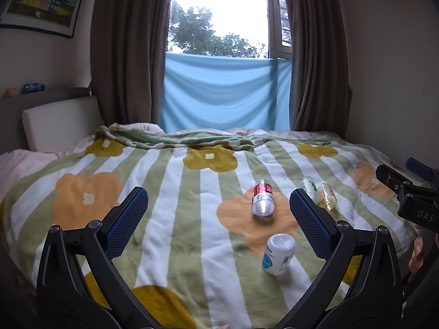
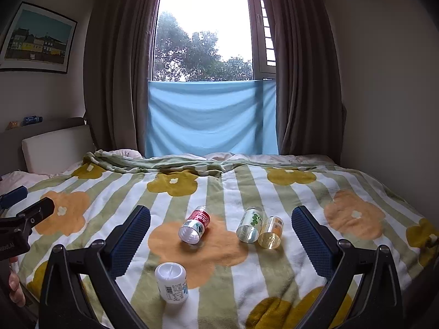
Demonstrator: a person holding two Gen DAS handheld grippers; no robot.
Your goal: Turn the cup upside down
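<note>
On the bed blanket (image 2: 274,274), close in front of you, the white cup (image 2: 171,285) is sitting, and it looks like its flat closed end is facing up. It is small and round, with a blue picture and a barcode on its side. I think it is plastic, so it is probably feeling light and a bit slippery, and it may be squashing if you are squeezing too hard. Taking hold around the middle of its side looks best to me.

Farther back, three more cups are lying on their sides. The red cup (image 2: 195,224) is lying on an orange flower. The green cup (image 2: 250,227) and the yellow cup (image 2: 271,232) are lying right next to each other, maybe touching.

Your left gripper (image 1: 219,219) is hanging above the blanket with its blue fingers wide apart and nothing between them. Your right gripper (image 2: 221,240) is doing the same, wide apart and holding nothing.

Soft blanket may be making the cup tip, so going slowly seems smart
</note>
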